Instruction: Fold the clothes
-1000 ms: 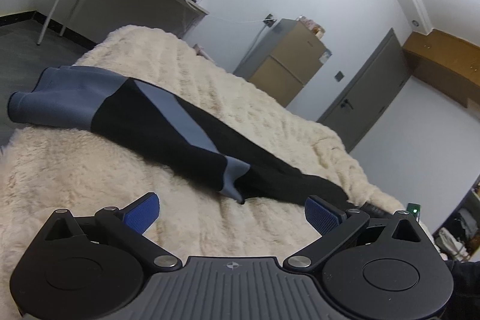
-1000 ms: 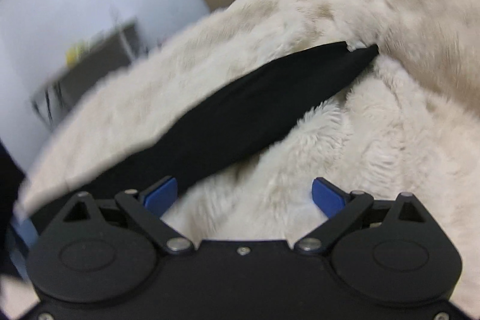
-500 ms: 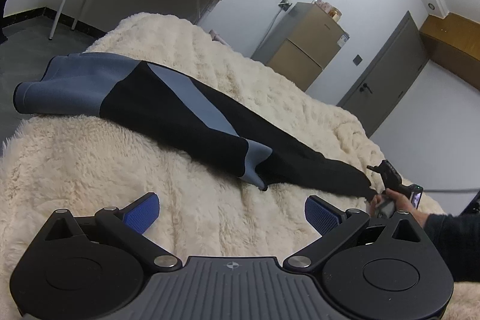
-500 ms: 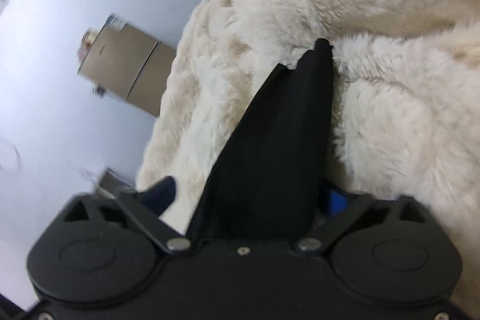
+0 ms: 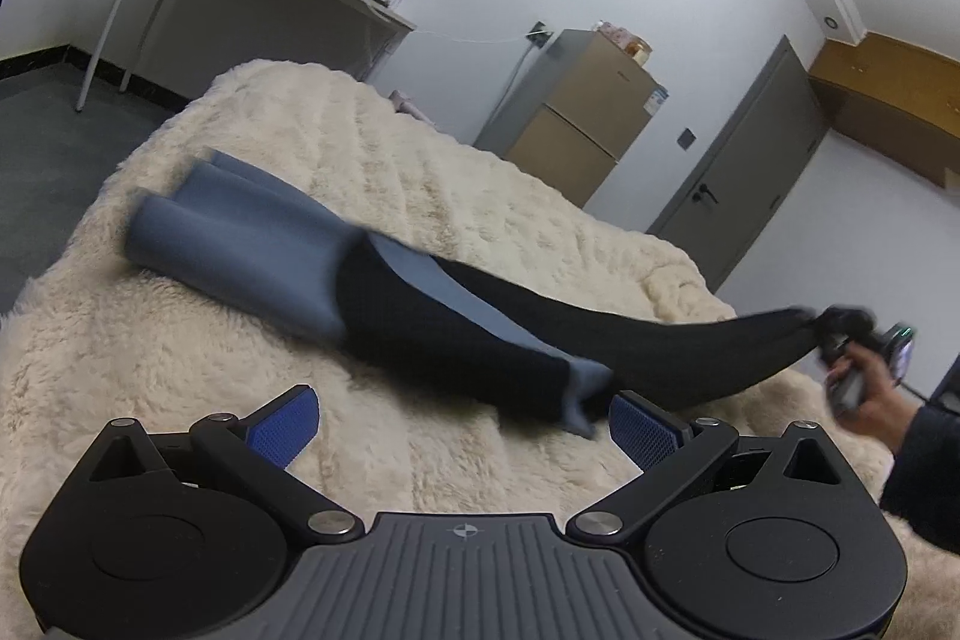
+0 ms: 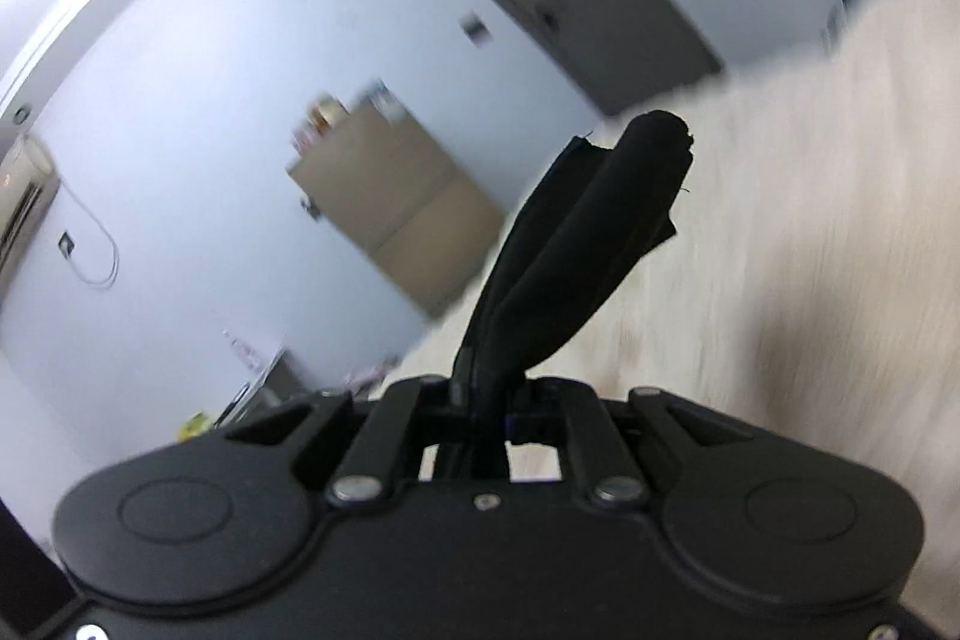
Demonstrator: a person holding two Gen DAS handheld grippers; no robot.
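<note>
Now right gripper [image 6: 492, 412] clamps garment [image 5: 420, 316] end (lifted); left gripper [image 5: 462, 418] wide above blanket [image 5: 180, 400].

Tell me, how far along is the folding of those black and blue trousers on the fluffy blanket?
Barely begun. Done: the right tongs have just closed on the black end of the trousers and hold it raised off the cream blanket. In hand: that raised end. Left: no fold is made yet; the blue part lies stretched out, and the left tongs hover open and empty near the middle.
</note>
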